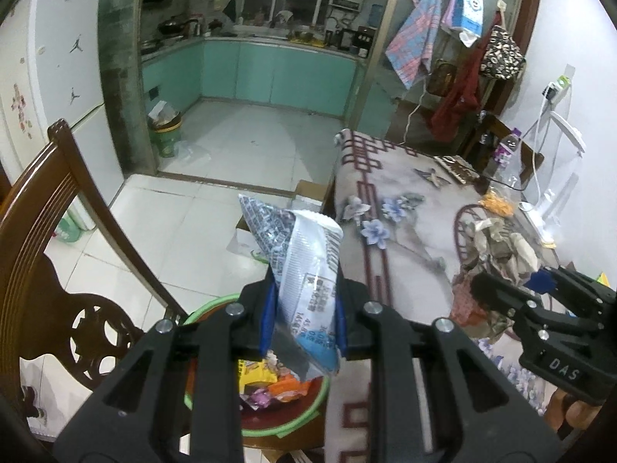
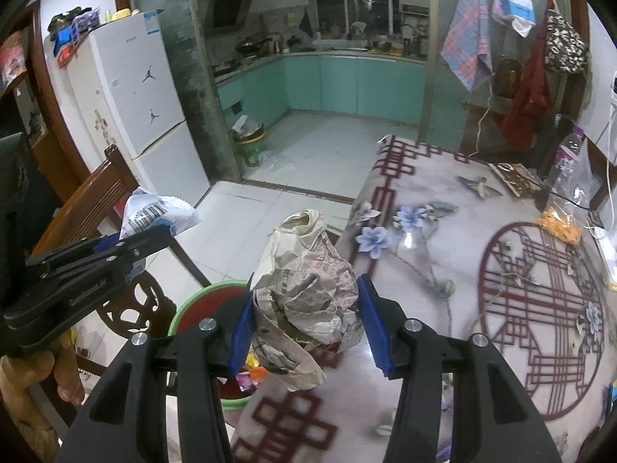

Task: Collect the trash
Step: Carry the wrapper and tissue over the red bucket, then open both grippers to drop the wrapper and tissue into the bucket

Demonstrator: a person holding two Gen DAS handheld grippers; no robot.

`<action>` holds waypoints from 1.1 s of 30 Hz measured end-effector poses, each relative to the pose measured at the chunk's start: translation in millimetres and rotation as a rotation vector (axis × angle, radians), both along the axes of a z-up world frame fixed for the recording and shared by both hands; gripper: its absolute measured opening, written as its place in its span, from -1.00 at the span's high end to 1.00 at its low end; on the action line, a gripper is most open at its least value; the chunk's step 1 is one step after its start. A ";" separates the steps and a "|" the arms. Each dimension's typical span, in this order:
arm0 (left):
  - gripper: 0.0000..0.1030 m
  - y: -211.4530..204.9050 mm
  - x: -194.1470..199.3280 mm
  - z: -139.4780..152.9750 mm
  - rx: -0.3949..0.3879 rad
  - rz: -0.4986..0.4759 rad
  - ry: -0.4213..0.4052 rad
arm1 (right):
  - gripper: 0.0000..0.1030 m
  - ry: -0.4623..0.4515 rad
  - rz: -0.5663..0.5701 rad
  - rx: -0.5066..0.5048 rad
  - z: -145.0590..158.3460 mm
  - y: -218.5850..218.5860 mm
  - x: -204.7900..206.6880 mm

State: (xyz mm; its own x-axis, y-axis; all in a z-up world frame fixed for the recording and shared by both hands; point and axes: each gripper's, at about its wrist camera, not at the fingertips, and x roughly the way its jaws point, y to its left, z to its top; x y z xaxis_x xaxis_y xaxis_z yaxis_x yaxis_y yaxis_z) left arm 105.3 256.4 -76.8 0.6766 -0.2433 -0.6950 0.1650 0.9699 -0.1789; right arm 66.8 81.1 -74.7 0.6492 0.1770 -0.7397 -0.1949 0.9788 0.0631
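Holding a wrapper point(image 1: 304, 270) in my left gripper point(image 1: 304, 324) over the bin point(image 1: 216, 305), I release only above its centre. My right gripper point(image 2: 308, 324), clamping crumpled newspaper point(image 2: 308, 289), must shift toward nine o'clock first.

1. My right gripper point(image 2: 306, 322) clamps a crumpled newspaper wad point(image 2: 308, 297) at centre.
2. At 9 o'clock, my left gripper point(image 2: 154, 237) pinches a white wrapper point(image 2: 154, 214).
3. A green-rimmed bin point(image 2: 204, 301) sits just below, at 7 o'clock.

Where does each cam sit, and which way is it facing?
Left wrist: on left gripper, facing the kitchen, shut on a white-and-blue printed plastic wrapper above the green-rimmed red bin; right gripper at right.
Right wrist: on right gripper, same heading, clamping a crumpled newspaper wad; left gripper, fingers at left.
Shared: bin, floral tablecloth.
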 end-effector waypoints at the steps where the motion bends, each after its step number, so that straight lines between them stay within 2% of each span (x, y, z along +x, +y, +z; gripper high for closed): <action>1: 0.56 4.2 1.1 -1.7 0.002 0.006 0.005 | 0.05 0.006 0.007 -0.001 -1.6 4.6 1.7; 10: 0.56 31.8 8.2 -14.7 0.005 0.049 0.039 | 0.05 0.053 0.065 -0.009 -16.4 40.7 13.0; 22: 0.54 62.2 25.4 -47.0 0.013 0.097 0.120 | 0.03 0.130 0.146 -0.031 -44.6 79.5 23.0; 33: 0.54 69.6 41.3 -74.9 0.031 0.115 0.184 | 0.03 0.187 0.202 -0.059 -71.9 100.7 31.1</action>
